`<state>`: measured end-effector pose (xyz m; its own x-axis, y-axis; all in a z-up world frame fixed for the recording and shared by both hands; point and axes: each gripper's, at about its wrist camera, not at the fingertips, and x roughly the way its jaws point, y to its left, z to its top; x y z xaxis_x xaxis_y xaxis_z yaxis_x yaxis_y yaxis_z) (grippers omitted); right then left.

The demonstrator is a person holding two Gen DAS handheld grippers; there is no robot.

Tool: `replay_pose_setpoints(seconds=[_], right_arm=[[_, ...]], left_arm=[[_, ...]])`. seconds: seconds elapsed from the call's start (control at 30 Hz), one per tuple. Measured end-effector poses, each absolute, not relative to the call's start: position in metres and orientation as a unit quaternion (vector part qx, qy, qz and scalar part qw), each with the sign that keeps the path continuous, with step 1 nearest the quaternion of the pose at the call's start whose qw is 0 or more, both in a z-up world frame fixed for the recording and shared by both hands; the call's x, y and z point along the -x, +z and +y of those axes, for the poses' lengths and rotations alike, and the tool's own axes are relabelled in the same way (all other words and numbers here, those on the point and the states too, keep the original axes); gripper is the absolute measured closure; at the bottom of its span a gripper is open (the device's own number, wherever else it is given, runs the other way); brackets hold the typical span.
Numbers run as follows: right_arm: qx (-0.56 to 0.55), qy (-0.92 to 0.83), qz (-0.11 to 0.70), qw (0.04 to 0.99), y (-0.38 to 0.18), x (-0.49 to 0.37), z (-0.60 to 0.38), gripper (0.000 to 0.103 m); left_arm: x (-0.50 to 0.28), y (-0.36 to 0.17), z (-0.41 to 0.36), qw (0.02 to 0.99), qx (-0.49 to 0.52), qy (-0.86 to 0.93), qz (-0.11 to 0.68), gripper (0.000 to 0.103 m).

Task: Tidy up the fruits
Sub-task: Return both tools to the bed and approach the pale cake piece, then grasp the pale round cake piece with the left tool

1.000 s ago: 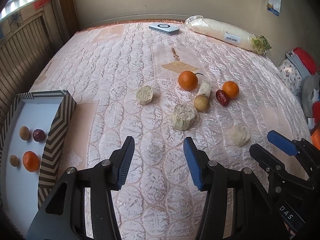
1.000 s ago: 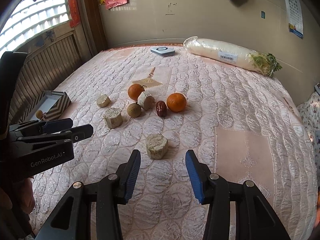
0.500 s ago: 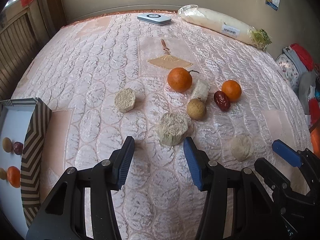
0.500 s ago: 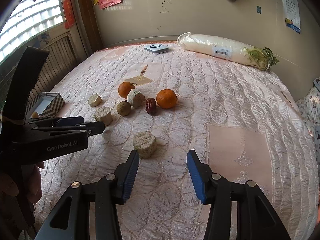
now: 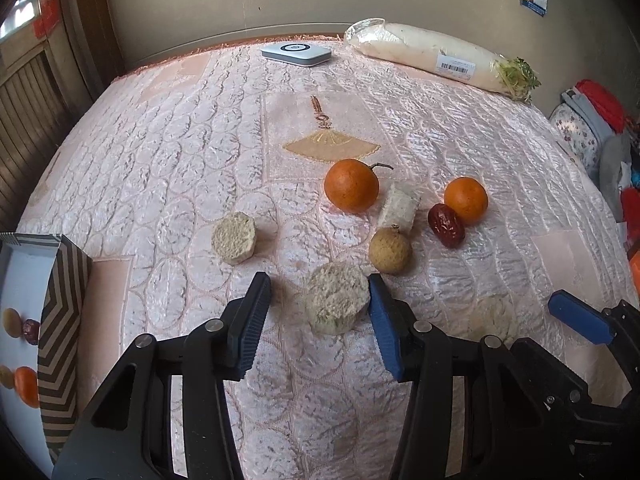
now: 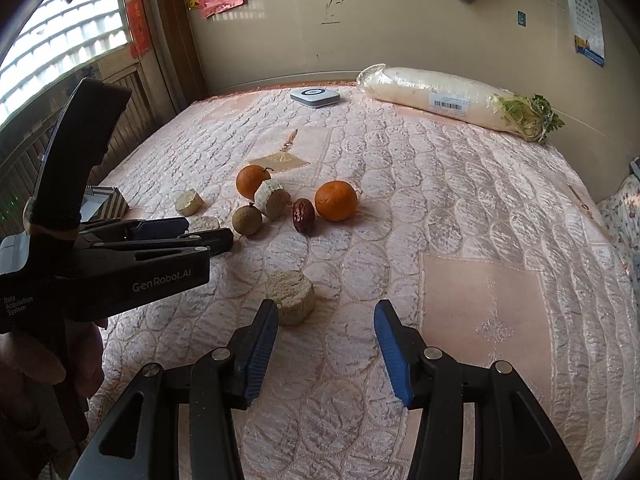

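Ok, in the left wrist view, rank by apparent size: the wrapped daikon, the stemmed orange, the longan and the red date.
1. Wrapped daikon, though it lies farthest away.
2. Stemmed orange.
3. Longan.
4. Red date, only slightly smaller than the longan.

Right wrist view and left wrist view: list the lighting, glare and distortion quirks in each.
Right wrist view: the window at upper left is overexposed, daylight stripes fall on the wall, and the satin bedspread glints. Left wrist view: fisheye bends the bed's far edge, the corners go dark, and the left hand-held gripper casts a soft shadow beside the nearest pale cut chunk.
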<state>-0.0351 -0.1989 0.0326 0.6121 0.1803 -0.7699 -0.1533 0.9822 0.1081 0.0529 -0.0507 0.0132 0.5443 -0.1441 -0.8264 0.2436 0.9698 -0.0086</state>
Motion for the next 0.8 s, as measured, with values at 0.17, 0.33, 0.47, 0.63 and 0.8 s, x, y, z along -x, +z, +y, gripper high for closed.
replay_pose_setpoints(seconds=[0.17,0.33,0.47,0.63,0.8], right_arm=[[-0.013,0.103,0.425,0.899,0.033,0.033,-0.193,0.055],[-0.003,0.111,0.422,0.9,0.033,0.029,-0.184,0.055],[-0.003,0.122,0.419,0.9,0.036,0.029,-0.178,0.055],[0.015,0.117,0.422,0.899,0.035,0.023,-0.17,0.054],[0.005,0.114,0.445,0.888,0.019,0.013,-0.169,0.061]], left_arm=[[-0.047,0.015,-0.048,0.878,-0.053,-0.115,0.462,0.073],[-0.038,0.018,-0.04,0.878,-0.045,-0.113,0.462,0.073],[-0.033,0.022,-0.032,0.881,-0.038,-0.105,0.46,0.073],[-0.027,0.028,-0.028,0.883,-0.035,-0.105,0.456,0.073],[-0.018,0.032,-0.02,0.884,-0.027,-0.104,0.456,0.073]])
